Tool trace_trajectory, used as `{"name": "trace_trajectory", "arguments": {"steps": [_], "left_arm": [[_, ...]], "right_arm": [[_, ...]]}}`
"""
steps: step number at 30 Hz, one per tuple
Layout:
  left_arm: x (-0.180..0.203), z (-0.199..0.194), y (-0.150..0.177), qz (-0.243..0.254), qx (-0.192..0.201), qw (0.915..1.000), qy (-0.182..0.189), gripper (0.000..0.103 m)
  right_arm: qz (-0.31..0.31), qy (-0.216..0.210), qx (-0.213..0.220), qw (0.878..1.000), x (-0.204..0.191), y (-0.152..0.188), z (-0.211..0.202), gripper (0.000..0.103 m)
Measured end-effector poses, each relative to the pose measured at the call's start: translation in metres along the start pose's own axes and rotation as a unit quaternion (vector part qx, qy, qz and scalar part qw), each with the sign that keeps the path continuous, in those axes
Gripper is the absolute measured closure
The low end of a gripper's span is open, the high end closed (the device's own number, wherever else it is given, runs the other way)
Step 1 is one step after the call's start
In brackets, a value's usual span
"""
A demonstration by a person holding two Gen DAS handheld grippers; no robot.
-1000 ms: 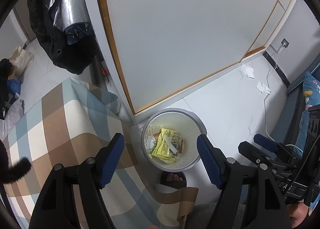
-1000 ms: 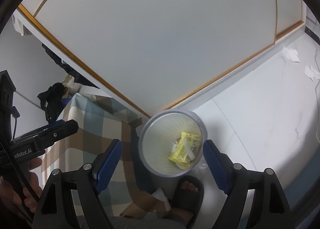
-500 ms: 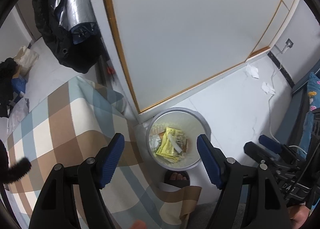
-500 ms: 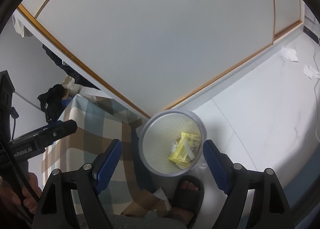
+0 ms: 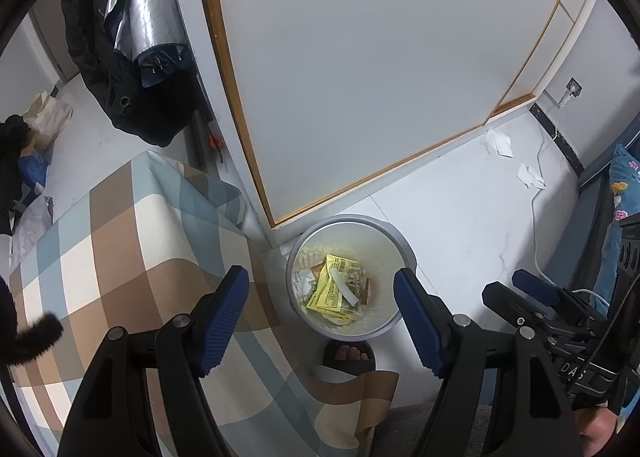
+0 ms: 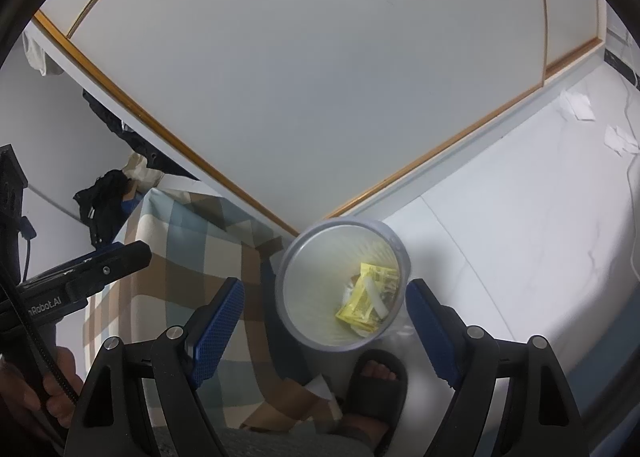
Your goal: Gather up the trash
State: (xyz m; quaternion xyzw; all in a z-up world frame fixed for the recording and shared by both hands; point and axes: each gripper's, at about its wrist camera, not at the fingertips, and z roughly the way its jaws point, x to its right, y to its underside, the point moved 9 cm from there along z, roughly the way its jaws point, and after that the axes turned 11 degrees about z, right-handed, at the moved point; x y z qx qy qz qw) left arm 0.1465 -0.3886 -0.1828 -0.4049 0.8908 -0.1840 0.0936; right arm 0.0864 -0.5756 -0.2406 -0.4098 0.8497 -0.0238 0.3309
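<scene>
Beside the wardrobe corner stands the grey trash bin [image 5: 347,275], round and open-topped, its rim close to the wardrobe's base [image 5: 280,223] on the far side and to the hanging edge of the checked tablecloth [image 5: 120,257] on the bench at its left; yellow wrappers [image 5: 334,291] and white scraps lie in the bottom of the bin, their print too small to read; to the right of the bin the white floor [image 5: 460,225] runs open and bare as far as two crumpled tissues [image 5: 500,143] [image 5: 530,176] lying well apart from the bin near the far wall, with a white cable [image 5: 536,209] trailing beside them; just in front of the bin a foot in a black slipper [image 6: 374,381] sits on the floor; the left gripper [image 5: 320,309] hangs above the bin, released, nothing between its blue pads; the right gripper [image 6: 324,321] hangs likewise above the bin, spread wide and empty; the left gripper's body, seen from the right wrist, reads "nRobot.AI" in part [image 6: 44,307]; the right gripper's body, seen from the left wrist, shows the letters "DAS" [image 5: 576,371].
</scene>
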Motion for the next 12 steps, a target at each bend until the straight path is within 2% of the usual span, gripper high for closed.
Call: {"name": "trace_trajectory", "arguments": {"steps": [5, 12], "left_arm": [[0.0064, -0.0018, 0.0, 0.001, 0.009, 0.9996, 0.027, 0.031], [0.0067, -0.0079, -0.0017, -0.004, 0.025, 0.9991, 0.034, 0.031]], "right_arm": [[0.001, 0.002, -0.001, 1.0, 0.0011, 0.0011, -0.0001, 0.02], [0.001, 0.009, 0.001, 1.0, 0.0019, 0.0011, -0.0036, 0.02]]}}
